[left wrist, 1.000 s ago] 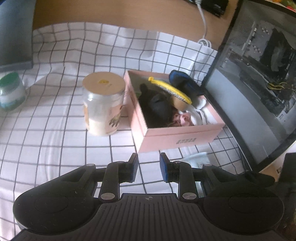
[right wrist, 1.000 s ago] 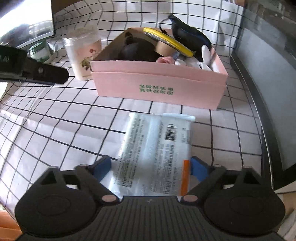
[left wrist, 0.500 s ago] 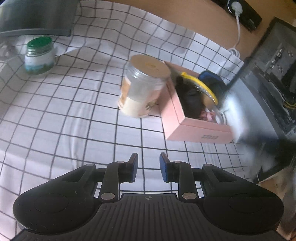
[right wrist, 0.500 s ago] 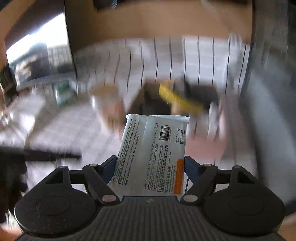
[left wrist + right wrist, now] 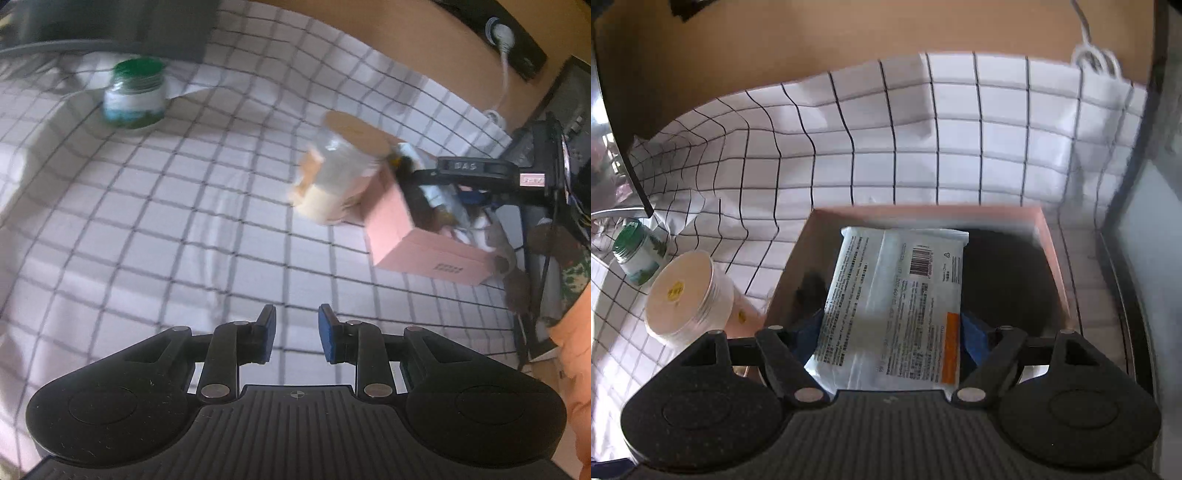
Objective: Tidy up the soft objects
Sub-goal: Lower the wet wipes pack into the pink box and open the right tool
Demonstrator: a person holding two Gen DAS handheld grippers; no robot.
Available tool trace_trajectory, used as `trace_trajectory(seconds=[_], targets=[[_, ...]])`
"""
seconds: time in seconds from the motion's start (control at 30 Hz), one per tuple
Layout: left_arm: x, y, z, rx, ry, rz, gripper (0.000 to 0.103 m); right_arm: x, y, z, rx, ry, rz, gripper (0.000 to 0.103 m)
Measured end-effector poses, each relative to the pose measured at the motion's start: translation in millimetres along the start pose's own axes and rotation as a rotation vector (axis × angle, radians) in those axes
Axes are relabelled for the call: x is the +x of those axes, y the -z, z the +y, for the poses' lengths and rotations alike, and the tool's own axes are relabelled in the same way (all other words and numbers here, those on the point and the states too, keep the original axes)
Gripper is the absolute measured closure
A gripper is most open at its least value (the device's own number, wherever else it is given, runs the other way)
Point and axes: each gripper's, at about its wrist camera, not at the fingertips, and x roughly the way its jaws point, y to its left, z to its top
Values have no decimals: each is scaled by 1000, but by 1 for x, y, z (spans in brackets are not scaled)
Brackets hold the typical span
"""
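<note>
Right gripper clamps a white wipes packet by its long edges, its length pointing straight ahead, directly above the open pink box.

- Left gripper: black body, blue pads; pitched downward; jaws parted by a narrow gap, nothing between them.
- Right gripper: black body, blue pads; pitched downward; jaws spread wide, each pad pressed against a long edge of a white wipes pack gripped flat between them.
- Right gripper, seen from the left wrist view: black frame at the right edge.
- Sleeve: orange with a patterned cuff, at the same edge.
</note>
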Motion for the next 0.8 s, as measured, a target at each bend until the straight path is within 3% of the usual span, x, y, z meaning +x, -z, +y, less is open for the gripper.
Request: trace_trajectory(seconds=[0.27, 0.43, 0.57, 0.8], targets=[[-3, 11, 23, -48, -34, 24, 75, 28, -25, -14, 71, 27, 3, 25], [3, 11, 27, -41, -29, 42, 75, 20, -11, -6, 48, 58, -40, 24], [16, 9, 21, 0, -5, 42, 75, -6, 7, -5, 45, 63, -91, 20], [37, 11, -4, 111, 1, -77, 75, -82, 39, 6, -59, 64, -198, 14]])
